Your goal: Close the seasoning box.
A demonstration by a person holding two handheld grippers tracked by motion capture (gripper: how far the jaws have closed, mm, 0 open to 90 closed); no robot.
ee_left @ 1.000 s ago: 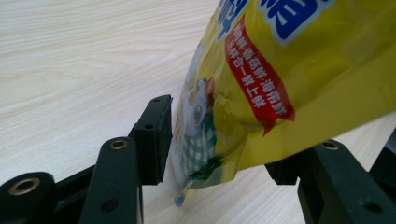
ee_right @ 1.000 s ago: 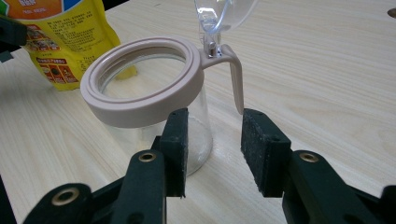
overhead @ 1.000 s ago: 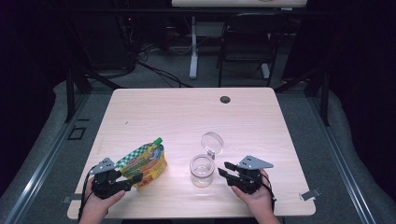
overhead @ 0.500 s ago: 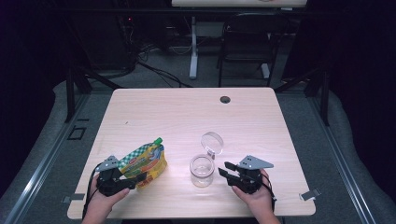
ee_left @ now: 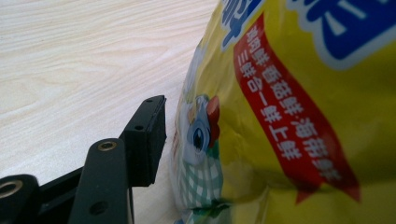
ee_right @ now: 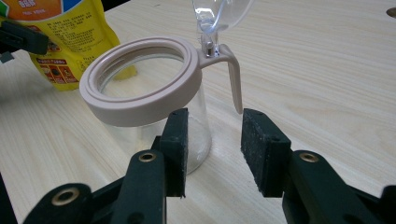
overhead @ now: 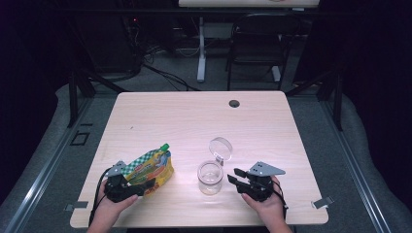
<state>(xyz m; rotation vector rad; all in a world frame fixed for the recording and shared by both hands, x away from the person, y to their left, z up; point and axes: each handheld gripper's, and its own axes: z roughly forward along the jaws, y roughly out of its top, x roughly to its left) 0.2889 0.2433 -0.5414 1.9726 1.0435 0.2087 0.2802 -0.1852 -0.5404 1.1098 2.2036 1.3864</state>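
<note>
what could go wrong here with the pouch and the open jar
1. The left gripper sits at the pouch's lower end; the soft pouch may sag or slip if lifted from there.
2. The right gripper is open beside the jar, near its lid lever; closing there could catch the lever, not the glass.
3. The lid stands open, and the light jar could tip if nudged.

light wooden table (overhead: 184,121) with a round cable hole (overhead: 234,103); a dark chair (overhead: 256,46) stands behind it.
</note>
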